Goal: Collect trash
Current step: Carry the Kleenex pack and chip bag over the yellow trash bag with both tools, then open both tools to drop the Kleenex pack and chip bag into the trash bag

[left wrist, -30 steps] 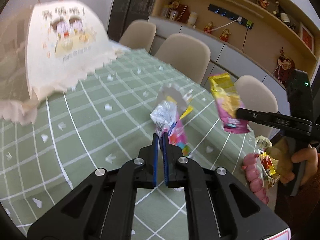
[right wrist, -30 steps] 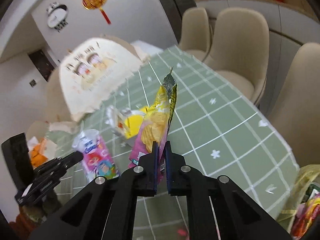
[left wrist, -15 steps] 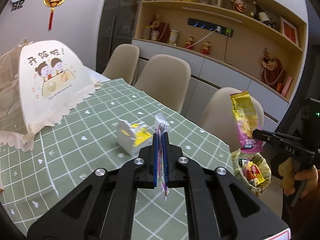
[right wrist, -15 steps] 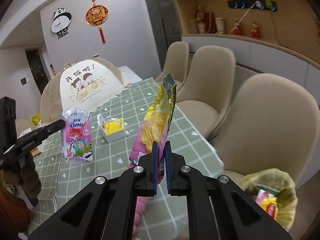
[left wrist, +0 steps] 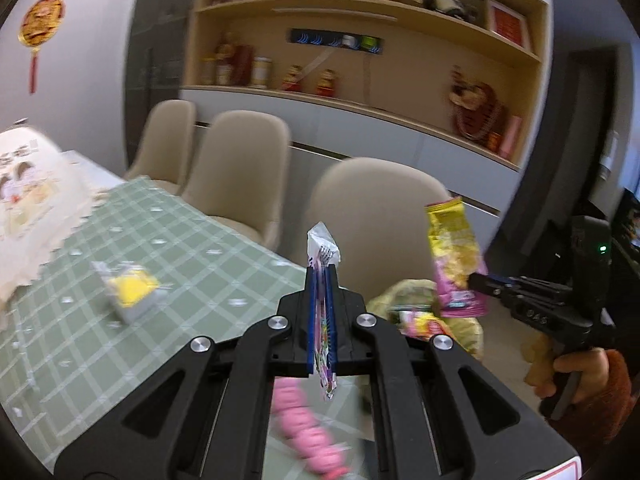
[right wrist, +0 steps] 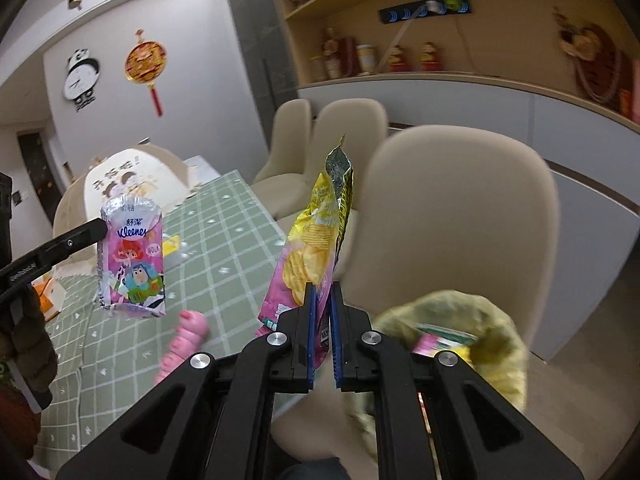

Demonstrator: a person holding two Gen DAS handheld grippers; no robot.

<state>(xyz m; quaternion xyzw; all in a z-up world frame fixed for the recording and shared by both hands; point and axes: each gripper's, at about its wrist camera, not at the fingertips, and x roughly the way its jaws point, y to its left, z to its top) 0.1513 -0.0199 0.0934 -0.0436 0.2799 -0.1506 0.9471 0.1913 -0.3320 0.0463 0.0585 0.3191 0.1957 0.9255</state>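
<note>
My left gripper (left wrist: 321, 276) is shut on a flat pink tissue wrapper (left wrist: 323, 252), seen edge-on here. In the right wrist view the same tissue wrapper (right wrist: 132, 260) hangs face-on from the left gripper (right wrist: 102, 226) above the table. My right gripper (right wrist: 322, 292) is shut on a yellow and pink chip bag (right wrist: 312, 248), held upright. In the left wrist view that chip bag (left wrist: 456, 256) hangs from the right gripper (left wrist: 476, 280) above a yellow-green trash bag (left wrist: 416, 304) with wrappers inside. The trash bag (right wrist: 472, 332) sits just right of the right gripper's fingers.
A green checked tablecloth (left wrist: 120, 292) covers the table; a white box with yellow contents (left wrist: 128, 288) and a pink toy (right wrist: 184, 340) lie on it. A mesh food cover (right wrist: 132, 180) stands far back. Beige chairs (right wrist: 452, 216) line the table's edge.
Both grippers have swung right, away from the table middle toward its edge, carrying the wrapper and chip bag. The trash bag has come into view close under them.
</note>
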